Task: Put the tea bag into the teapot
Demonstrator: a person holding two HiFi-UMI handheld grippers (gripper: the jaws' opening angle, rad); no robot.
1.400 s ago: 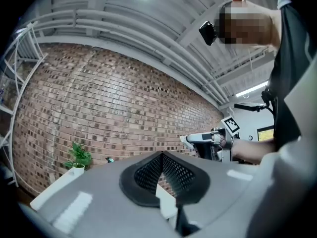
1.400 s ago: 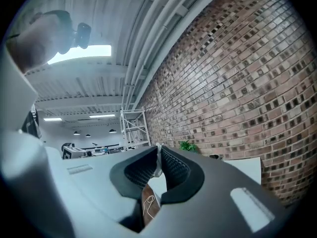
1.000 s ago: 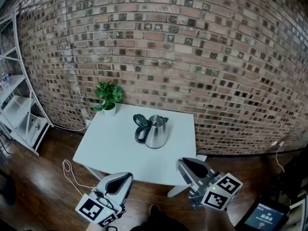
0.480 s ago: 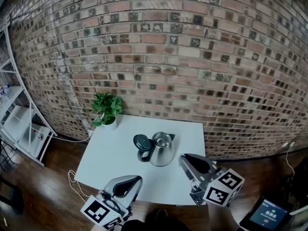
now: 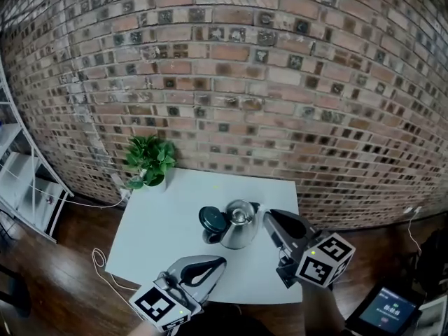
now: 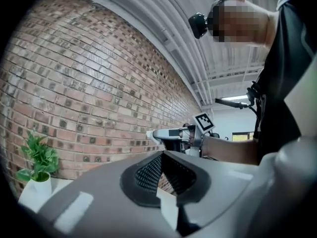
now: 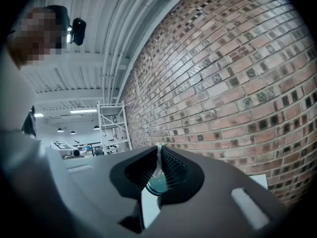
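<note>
done: my right gripper [image 5: 271,218] has the tea bag [image 7: 158,176] pinched
to do: drop it in the teapot [image 5: 239,226] just beside it
left gripper [image 5: 214,262]: clenched, empty

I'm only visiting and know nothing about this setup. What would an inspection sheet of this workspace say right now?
Surface: white table, carrying a teapot and a plant.
Job's things: steel teapot with its lid open; no tea bag clearly seen.
Clutter: potted plant at the table's far left corner.
Grippers: left hand-held gripper shut, nothing seen between its jaws; right hand-held gripper shut on a thin pale strip, perhaps the tea bag.
Cables: white cable looped on the floor left of the table.
Surroundings: brick wall, white shelf, lit screen at lower right.
</note>
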